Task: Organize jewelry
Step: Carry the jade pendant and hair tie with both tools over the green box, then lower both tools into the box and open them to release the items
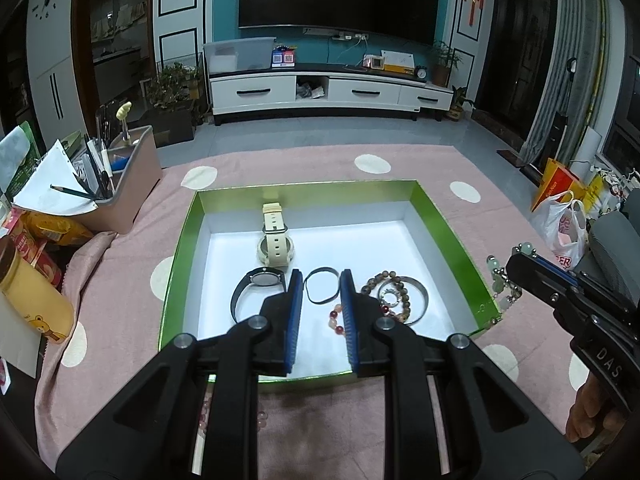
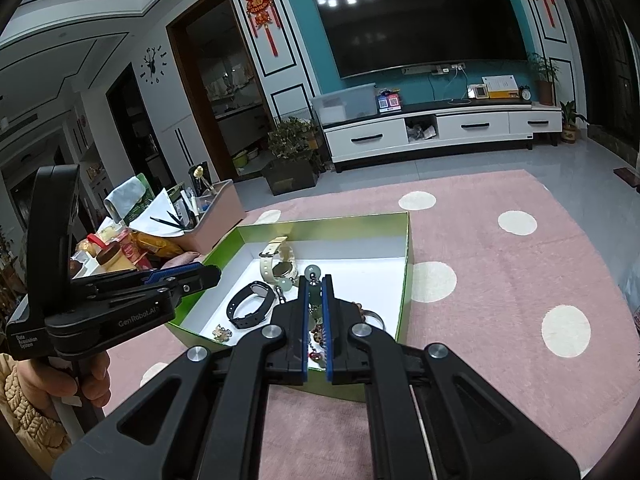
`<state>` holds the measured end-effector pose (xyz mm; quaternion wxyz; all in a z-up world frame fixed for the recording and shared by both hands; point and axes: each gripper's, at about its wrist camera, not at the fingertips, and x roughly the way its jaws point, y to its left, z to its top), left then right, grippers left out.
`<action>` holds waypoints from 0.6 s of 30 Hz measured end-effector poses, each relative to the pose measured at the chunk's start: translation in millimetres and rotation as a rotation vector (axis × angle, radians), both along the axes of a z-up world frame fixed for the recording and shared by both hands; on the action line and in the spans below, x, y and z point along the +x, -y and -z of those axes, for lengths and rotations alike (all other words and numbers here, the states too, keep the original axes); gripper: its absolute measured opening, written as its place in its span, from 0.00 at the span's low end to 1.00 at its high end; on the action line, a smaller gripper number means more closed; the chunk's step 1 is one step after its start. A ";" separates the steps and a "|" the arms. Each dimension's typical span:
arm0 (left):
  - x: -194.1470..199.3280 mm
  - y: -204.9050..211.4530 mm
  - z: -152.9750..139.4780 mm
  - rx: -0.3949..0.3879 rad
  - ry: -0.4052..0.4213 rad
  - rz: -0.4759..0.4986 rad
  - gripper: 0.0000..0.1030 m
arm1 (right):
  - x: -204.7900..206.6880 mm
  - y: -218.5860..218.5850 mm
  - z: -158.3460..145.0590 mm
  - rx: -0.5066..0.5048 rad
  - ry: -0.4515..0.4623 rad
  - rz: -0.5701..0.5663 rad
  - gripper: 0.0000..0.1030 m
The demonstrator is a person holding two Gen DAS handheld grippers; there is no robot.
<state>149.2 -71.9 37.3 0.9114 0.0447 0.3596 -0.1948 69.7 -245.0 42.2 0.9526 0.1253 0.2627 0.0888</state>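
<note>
Crowding box (image 1: 448,224): watches, bracelets (green beads (image 2: 316,296) in right tool (image 2: 316,280)).

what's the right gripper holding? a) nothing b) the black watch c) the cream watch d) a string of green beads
d: the right gripper is shut on the green beads, which also dangle from its tip in the left wrist view; the black watch and the cream watch both lie in the box.
</note>
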 end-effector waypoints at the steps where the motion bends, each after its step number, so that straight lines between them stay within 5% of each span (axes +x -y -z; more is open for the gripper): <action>1: 1.5 0.3 1.6 0.002 -0.004 -0.002 0.18 | 0.2 -0.3 1.0 -0.001 -0.003 0.000 0.05; 18: 34.8 4.3 32.3 0.039 -0.092 -0.032 0.18 | 34.0 -14.9 22.7 -0.072 -0.087 0.004 0.05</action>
